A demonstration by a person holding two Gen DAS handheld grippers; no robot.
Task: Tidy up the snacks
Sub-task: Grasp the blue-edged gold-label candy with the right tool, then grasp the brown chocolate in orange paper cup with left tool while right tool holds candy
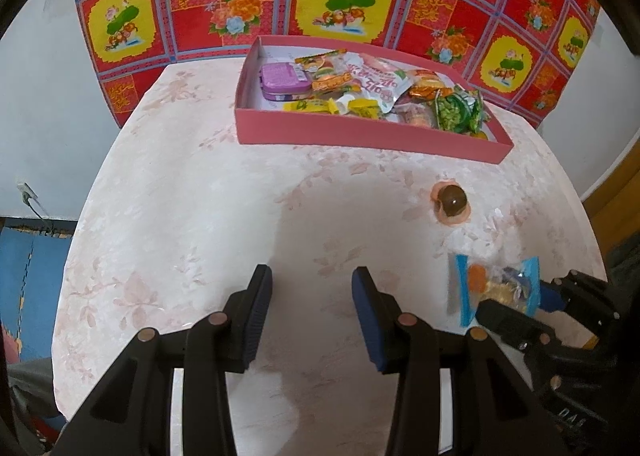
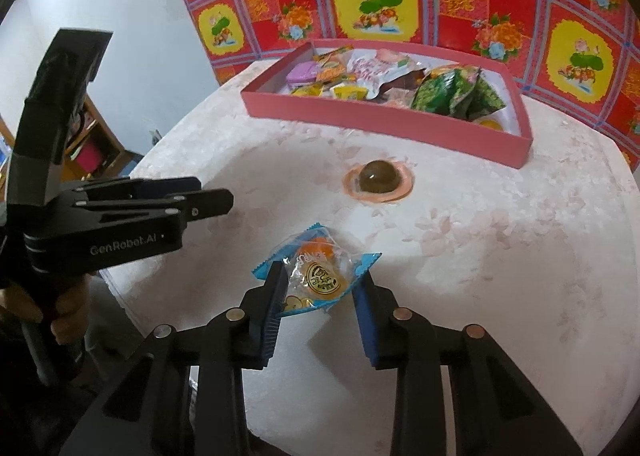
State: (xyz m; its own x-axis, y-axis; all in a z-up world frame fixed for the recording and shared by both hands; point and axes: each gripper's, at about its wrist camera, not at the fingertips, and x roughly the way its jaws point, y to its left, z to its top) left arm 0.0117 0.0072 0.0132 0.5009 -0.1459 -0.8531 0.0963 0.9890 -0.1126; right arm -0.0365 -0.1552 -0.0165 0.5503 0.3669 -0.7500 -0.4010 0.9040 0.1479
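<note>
A blue-edged clear snack packet point(image 2: 320, 276) with an orange and a gold piece inside lies on the pale floral table point(image 2: 500, 276). My right gripper point(image 2: 322, 278) is shut on it, with a pad against each side edge. The left wrist view shows the same packet point(image 1: 496, 284) pinched by the right gripper point(image 1: 520, 300) at the lower right. My left gripper point(image 1: 312, 276) stands open over bare tabletop with nothing between its fingers. From the right wrist it appears as the left gripper point(image 2: 218, 193), hovering to the left. A brown domed jelly cup point(image 2: 378, 179) point(image 1: 452, 201) sits between the packet and the box.
A pink shallow box point(image 1: 360, 135) point(image 2: 380, 125) holding several snack packets stands at the table's far side. Behind it hangs a red floral cloth point(image 1: 340, 3). A person's hand point(image 2: 60, 316) grips the left tool. A wooden shelf point(image 2: 92, 147) lies beyond the table's left edge.
</note>
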